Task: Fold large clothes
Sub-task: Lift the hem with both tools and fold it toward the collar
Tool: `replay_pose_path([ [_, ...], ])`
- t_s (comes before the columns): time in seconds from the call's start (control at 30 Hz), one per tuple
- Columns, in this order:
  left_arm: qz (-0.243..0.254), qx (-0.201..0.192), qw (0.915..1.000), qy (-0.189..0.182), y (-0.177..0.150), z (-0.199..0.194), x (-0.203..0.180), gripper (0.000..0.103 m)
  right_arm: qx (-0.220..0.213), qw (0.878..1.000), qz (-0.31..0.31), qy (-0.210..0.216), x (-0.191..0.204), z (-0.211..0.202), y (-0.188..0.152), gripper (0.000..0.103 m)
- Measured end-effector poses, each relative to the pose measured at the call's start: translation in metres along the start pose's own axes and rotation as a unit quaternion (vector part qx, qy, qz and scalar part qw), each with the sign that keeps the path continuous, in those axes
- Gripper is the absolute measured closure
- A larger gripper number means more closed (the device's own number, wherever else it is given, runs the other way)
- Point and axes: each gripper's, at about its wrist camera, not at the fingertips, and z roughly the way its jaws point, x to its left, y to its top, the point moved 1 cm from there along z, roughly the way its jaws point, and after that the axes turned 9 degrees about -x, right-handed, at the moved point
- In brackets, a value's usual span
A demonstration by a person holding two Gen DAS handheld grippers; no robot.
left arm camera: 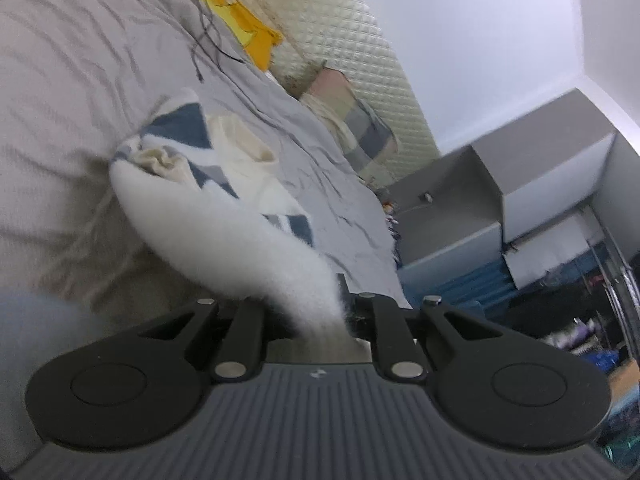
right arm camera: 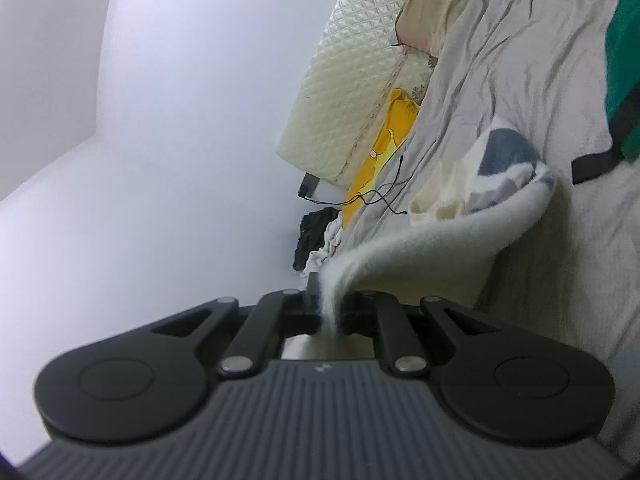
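The left gripper, a black two-finger tool with a ribbed grey body, is clenched on a pinch of white fleece. The fabric belongs to a large, fluffy white garment with navy-blue and cream patches. From the pinch the fleece fans out and runs away from the camera; its far part lies bunched on a wrinkled pale grey bedsheet, with the patterned side turned up.

The right gripper, built the same way, is likewise clamped on another edge of the same garment, whose white fleece curves from the jaws back toward the sheet.

Beyond the garment, a thin black cable trails over the sheet beside a bright yellow cloth. A cream quilted headboard stands behind, with a pastel checked pillow leaning against it. A green cloth shows at the edge of the right view.
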Motion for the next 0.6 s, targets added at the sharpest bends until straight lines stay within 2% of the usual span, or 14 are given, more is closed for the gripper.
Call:
replay_pose_path([
  [0.07, 0.014, 0.005, 0.9999, -0.008, -0.01, -0.013, -0.007, 0.088, -0.008, 1.0, -0.005, 0.001, 0.006, -0.011, -0.002, 0.093],
  [0.13, 0.007, 0.011, 0.9997, -0.019, -0.013, -0.019, -0.011, 0.088, -0.012, 1.0, -0.008, -0.008, 0.012, -0.013, 0.003, 0.093],
  [0.27, 0.014, -0.006, 0.9993, -0.035, 0.002, -0.01, -0.02, 0.088, -0.016, 0.999, -0.033, -0.015, 0.025, 0.006, 0.018, 0.093],
  [0.4, -0.006, -0.021, 0.9992, -0.033, 0.033, 0.026, -0.022, 0.087, -0.022, 0.999, -0.015, -0.026, 0.018, 0.052, 0.046, 0.093],
  [0.43, 0.002, -0.026, 0.9991, -0.032, 0.042, 0.039, -0.025, 0.087, -0.025, 0.999, -0.015, -0.034, 0.016, 0.066, 0.052, 0.093],
  [0.6, 0.016, -0.071, 0.9972, 0.014, 0.084, 0.108, -0.027, 0.087, -0.03, 0.996, -0.027, -0.079, 0.003, 0.145, 0.085, 0.093],
])
